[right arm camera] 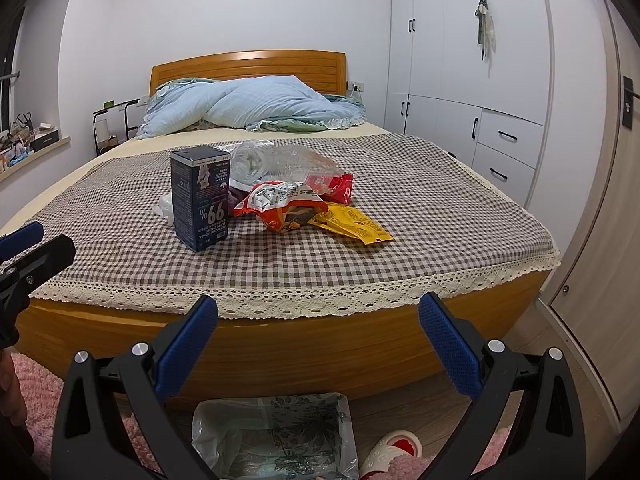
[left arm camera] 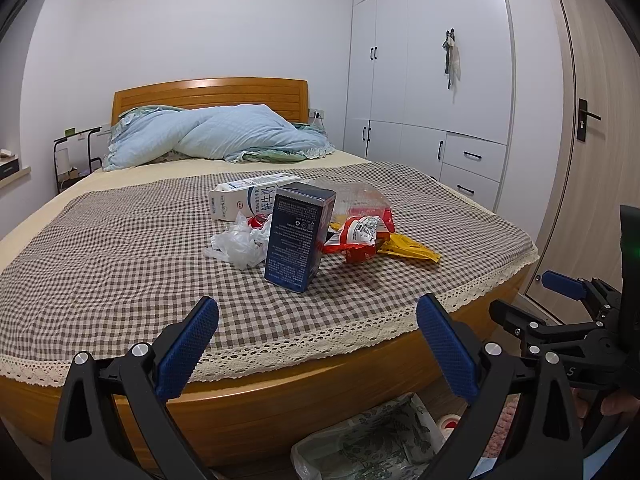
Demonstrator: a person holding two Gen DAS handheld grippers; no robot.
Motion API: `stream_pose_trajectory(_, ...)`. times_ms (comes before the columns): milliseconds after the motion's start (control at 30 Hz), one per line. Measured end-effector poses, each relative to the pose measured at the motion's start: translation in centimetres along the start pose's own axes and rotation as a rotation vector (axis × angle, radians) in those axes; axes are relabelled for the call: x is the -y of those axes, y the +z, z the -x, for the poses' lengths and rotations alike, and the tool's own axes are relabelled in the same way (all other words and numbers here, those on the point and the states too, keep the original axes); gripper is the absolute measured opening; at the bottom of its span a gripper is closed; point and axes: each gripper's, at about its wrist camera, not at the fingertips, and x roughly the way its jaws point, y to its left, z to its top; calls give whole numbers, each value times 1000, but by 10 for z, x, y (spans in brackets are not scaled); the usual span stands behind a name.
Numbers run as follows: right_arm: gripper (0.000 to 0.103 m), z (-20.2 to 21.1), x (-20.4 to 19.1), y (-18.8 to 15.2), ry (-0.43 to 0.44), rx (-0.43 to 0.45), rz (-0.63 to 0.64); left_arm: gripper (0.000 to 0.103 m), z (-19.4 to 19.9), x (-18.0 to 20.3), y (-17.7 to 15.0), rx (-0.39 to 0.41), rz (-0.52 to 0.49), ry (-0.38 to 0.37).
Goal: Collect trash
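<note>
A wooden bed point(left arm camera: 280, 396) fills both views, its foot end covered by a brown checked cloth point(left arm camera: 120, 248) with a lace hem that hangs over the footboard. The trash lies in one cluster near the middle of that cloth, with bare cloth all round it and a wide clear strip between it and the lace edge.

On the floor below the footboard stands a bin lined with a clear bag point(right arm camera: 276, 436); the right wrist view shows its whole opening, while the left view catches only a part, low and to the right.

The white milk carton point(left arm camera: 252, 196) lying behind the pile is plain only from the left wrist, as is the crumpled white plastic bag point(left arm camera: 240, 244). The right wrist view hides most of both behind the upright dark blue box point(right arm camera: 202, 196), but shows the clear plastic bottle point(right arm camera: 280, 160) better. The red snack wrappers point(right arm camera: 288, 204) and the yellow packet point(right arm camera: 356, 226) sit to the right of the box, touching each other.

The left gripper point(left arm camera: 318, 340) and the right gripper point(right arm camera: 318, 338) both hover short of the footboard, fingers spread wide, holding nothing. Each is glimpsed at the edge of the other's view.
</note>
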Motion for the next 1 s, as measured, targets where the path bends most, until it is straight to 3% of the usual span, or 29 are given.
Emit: stream_pose_trajectory(1000, 97, 5, -5, -2, 4, 4, 4, 96, 5, -1, -3, 6, 4, -5)
